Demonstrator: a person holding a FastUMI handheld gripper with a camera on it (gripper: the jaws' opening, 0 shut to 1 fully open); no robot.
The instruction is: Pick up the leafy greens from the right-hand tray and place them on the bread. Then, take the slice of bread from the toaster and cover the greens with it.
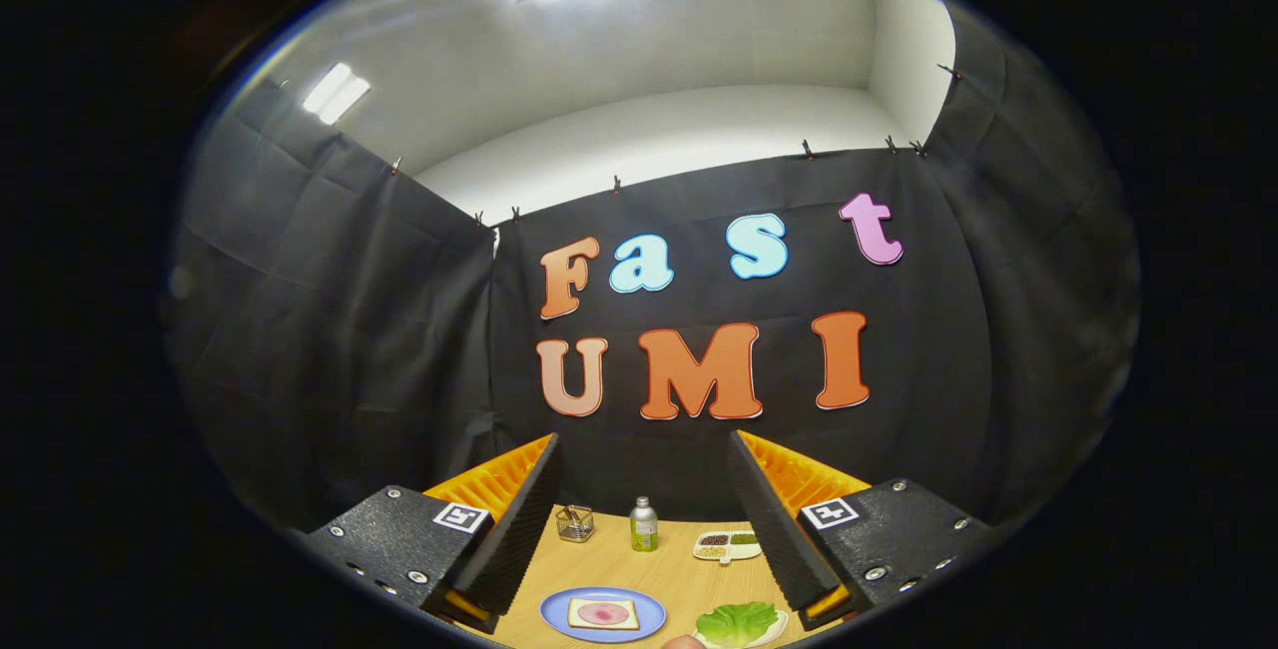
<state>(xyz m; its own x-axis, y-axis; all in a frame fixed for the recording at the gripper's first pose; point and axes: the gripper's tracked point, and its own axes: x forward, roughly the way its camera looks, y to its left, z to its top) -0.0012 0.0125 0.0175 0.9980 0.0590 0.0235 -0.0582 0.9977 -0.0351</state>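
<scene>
Wooden tabletop [639, 569] is carrying a blue round plate [555, 617] with bread slice [603, 613] and green leafy lettuce [737, 622]; gripper [644, 509] fingers are standing open, empty.

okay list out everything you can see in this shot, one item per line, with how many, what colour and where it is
Table: one, light wood, below and ahead of the fingers.
Plate: one, blue, between the fingers, nearer the left one.
Bread slice: one, pale with a pink centre, on the plate.
Leafy greens: one bunch, green, on a light tray beside the right finger.
Bottle: one, green with a pale cap, far side of the table.
Wire holder: one, metallic, left of the bottle.
Divided dish: one, white, right of the bottle, dark and green fillings.
Gripper: one, fingers open, holding nothing.
</scene>
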